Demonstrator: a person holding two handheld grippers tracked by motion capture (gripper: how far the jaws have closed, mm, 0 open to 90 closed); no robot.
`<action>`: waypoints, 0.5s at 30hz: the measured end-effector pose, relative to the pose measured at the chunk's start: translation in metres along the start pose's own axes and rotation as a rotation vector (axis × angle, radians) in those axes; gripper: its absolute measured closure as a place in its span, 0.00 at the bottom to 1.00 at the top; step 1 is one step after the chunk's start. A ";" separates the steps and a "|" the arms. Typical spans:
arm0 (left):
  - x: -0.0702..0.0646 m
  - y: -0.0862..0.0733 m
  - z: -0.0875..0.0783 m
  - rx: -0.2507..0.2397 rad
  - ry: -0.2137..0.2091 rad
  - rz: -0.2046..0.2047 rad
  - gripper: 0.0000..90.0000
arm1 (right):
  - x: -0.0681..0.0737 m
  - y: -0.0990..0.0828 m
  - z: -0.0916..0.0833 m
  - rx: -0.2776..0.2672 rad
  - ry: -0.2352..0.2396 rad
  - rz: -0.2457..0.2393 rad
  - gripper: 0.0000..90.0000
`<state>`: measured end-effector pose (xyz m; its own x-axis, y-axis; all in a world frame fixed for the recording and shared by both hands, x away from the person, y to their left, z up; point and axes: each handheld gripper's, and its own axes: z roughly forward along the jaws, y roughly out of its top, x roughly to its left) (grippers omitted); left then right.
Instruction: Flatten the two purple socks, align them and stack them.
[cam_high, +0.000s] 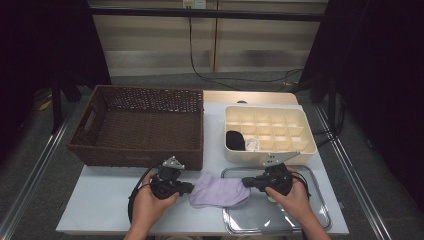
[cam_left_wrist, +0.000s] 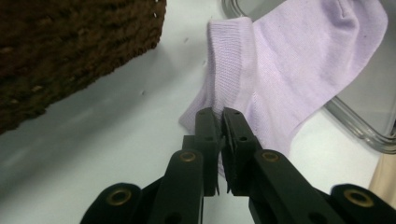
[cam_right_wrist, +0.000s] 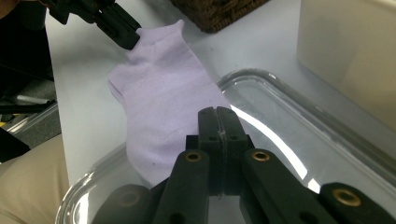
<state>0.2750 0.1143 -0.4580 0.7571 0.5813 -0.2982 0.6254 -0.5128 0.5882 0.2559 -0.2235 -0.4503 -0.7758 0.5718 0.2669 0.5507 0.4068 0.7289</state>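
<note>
On the far left of the white table (cam_high: 100, 200) sits a dark brown wicker basket (cam_high: 140, 125) with a handle slot cut in its left wall. No brand, label or writing can be read on anything here. Just in front of the basket's near right corner, the left gripper (cam_high: 189, 188) is clenched on the cuff edge of a lilac ankle sock (cam_high: 220, 191) — the left gripper view shows its jaws (cam_left_wrist: 218, 123) pinching a fold of the ribbed cuff, detail that the high view is too small to give. The sock lies stretched between the two hands at the table's near edge, its right end over the rim of a clear glass lid (cam_high: 280, 215) with a metal band. The right gripper (cam_high: 246, 182) is clamped on that end; in its own view the jaws (cam_right_wrist: 219, 122) meet tight with the sock's toe end running under them, and the left gripper (cam_right_wrist: 128, 39) shows farther off, holding the cuff. Behind the lid stands a cream divided organiser box (cam_high: 270, 132) — from above, one near-left cell holds a black rolled item (cam_high: 235, 140), the next a white one (cam_high: 251, 144).
</note>
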 end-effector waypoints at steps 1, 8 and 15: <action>0.000 -0.001 0.001 0.005 0.004 0.000 0.95 | 0.000 -0.002 0.001 0.006 -0.003 0.000 1.00; 0.000 0.000 0.000 -0.022 0.075 0.017 0.86 | -0.004 -0.012 0.013 0.049 -0.012 0.009 1.00; -0.002 0.002 -0.003 -0.040 0.079 0.055 0.82 | 0.001 -0.007 0.010 0.011 -0.046 -0.004 0.91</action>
<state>0.2741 0.1137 -0.4537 0.7717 0.6021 -0.2050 0.5740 -0.5204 0.6322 0.2546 -0.2183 -0.4614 -0.7630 0.6022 0.2350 0.5516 0.4169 0.7225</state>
